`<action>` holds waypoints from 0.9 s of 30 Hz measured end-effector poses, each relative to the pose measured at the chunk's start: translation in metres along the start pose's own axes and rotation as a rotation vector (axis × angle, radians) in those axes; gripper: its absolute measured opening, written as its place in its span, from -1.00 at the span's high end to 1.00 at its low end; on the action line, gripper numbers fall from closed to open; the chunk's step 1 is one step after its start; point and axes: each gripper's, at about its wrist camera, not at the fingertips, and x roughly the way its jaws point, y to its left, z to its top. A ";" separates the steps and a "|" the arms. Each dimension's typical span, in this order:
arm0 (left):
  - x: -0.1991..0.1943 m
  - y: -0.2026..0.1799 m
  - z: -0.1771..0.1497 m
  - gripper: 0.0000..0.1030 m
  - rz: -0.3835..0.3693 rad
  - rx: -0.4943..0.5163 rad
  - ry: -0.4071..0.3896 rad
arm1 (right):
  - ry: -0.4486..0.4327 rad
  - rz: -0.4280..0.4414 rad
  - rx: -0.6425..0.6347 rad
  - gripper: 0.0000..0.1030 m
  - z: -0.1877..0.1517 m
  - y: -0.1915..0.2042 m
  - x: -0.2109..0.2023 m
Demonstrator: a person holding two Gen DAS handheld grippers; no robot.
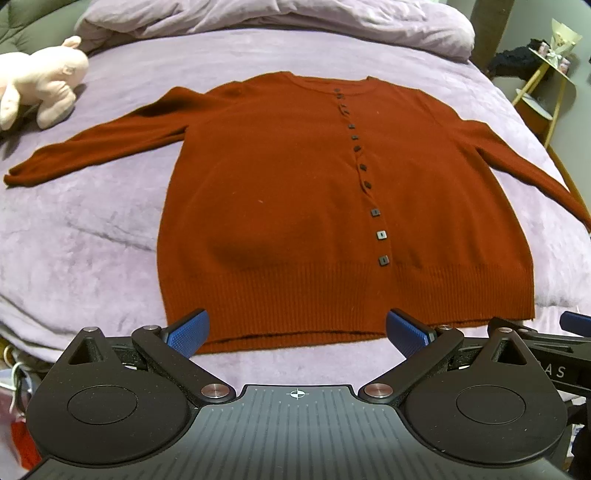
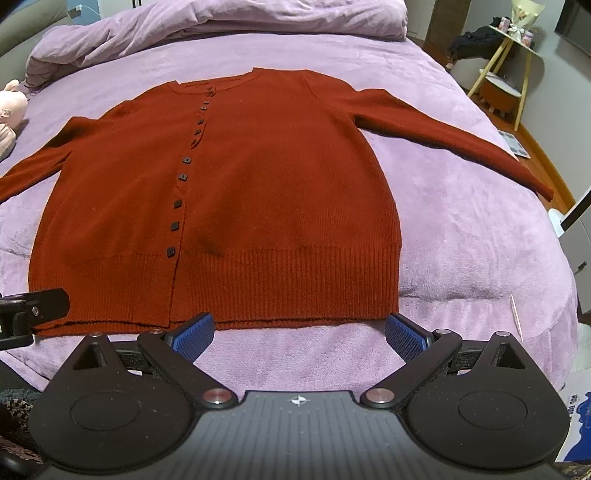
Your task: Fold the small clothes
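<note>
A rust-red buttoned cardigan point(image 1: 280, 192) lies flat and face up on the lilac bed cover point(image 1: 85, 229), sleeves spread to both sides, ribbed hem nearest me. My left gripper point(image 1: 297, 334) hovers above the hem's middle, blue pads wide apart, nothing between them. In the right wrist view the same cardigan point(image 2: 258, 192) fills the centre. My right gripper point(image 2: 299, 336) hangs open just before the hem's right half, over bare cover. The right gripper's tip point(image 1: 574, 323) shows at the left view's right edge, the left gripper's side point(image 2: 33, 306) at the other view's left edge.
A pink plush toy point(image 1: 40, 85) lies at the far left by the left sleeve. A bunched lilac duvet point(image 1: 258, 18) runs along the head of the bed. Beyond the bed's right edge stand a small side table point(image 2: 513, 44) and a round stool point(image 2: 500, 92).
</note>
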 end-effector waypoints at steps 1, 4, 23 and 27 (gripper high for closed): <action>0.000 -0.001 -0.001 -1.00 0.001 0.000 0.000 | -0.001 0.000 -0.001 -0.92 0.000 0.000 0.000; 0.000 -0.001 -0.001 -1.00 0.003 -0.001 -0.001 | 0.000 0.001 -0.003 -0.92 0.001 0.000 0.000; 0.000 -0.001 -0.004 -1.00 0.010 -0.002 -0.001 | -0.004 -0.002 -0.003 -0.92 0.000 0.000 -0.003; 0.000 -0.001 -0.003 -1.00 0.010 -0.001 -0.001 | -0.007 -0.001 -0.003 -0.92 0.000 0.000 -0.003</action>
